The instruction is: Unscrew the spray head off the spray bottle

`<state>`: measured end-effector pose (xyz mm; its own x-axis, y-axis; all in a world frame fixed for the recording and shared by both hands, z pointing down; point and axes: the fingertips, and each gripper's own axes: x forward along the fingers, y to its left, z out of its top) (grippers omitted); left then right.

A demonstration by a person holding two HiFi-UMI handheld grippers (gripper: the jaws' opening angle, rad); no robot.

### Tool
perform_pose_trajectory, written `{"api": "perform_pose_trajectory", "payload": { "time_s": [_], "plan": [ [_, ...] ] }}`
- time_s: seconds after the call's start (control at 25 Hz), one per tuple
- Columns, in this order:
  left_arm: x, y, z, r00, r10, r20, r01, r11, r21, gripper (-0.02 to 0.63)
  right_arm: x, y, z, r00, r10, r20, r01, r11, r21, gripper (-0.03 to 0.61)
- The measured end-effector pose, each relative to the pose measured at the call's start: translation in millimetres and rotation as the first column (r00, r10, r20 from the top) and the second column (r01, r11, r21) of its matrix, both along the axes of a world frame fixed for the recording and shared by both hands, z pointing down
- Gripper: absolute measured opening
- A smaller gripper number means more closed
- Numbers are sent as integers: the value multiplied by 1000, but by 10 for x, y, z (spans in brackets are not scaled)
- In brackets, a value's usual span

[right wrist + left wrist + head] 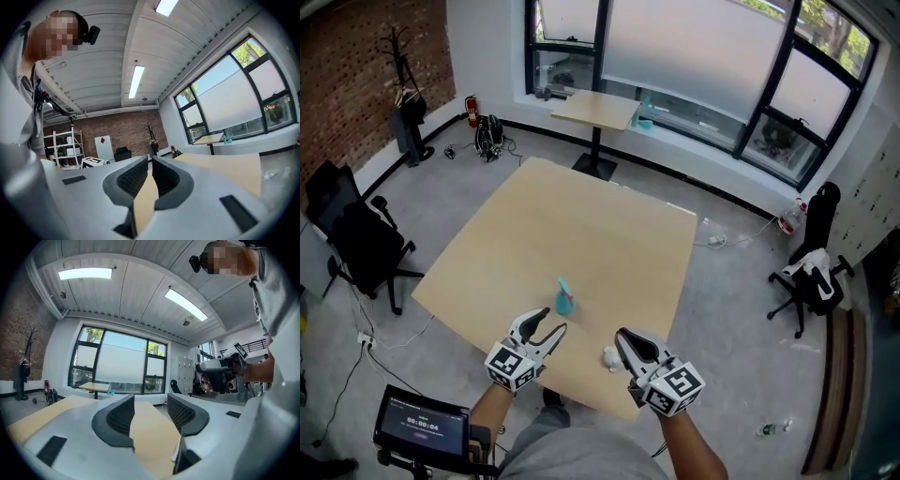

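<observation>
A small teal spray bottle (565,298) stands on the tan table (581,225), toward its near edge. A small white object (610,357) lies on the table to the bottle's right; what it is I cannot tell. My left gripper (555,321) hovers just short of the bottle on its near side, open and empty (150,407). My right gripper (620,334) is beside the white object, jaws shut with nothing between them (150,165). Neither gripper view shows the bottle, only tabletop and the room.
A black office chair (352,239) stands left of the table, another (811,272) at the right. A smaller table (595,111) sits by the windows. A tablet on a stand (422,427) is at my lower left. The table's near edge runs right under my hands.
</observation>
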<state>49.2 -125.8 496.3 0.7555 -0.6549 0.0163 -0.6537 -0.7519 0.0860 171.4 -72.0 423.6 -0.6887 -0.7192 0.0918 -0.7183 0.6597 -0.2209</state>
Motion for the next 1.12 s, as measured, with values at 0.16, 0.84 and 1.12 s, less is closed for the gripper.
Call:
{"api": "perform_pose_trajectory", "payload": {
  "time_s": [0.16, 0.84, 1.12],
  "plan": [
    [55, -88, 334, 998, 5, 56, -3, 1000, -28, 284, -81, 32, 9, 1000, -25, -5, 25, 999, -41, 79],
    [283, -1278, 2014, 953, 135, 270, -106, 987, -119, 456, -520, -1124, 627, 995, -40, -90, 19, 976, -217, 141],
    [464, -1569, 2370, 921, 266, 283, -233, 962, -144, 456, -818, -1647, 1079, 980, -96, -173, 35, 945, -324, 141]
  ]
}}
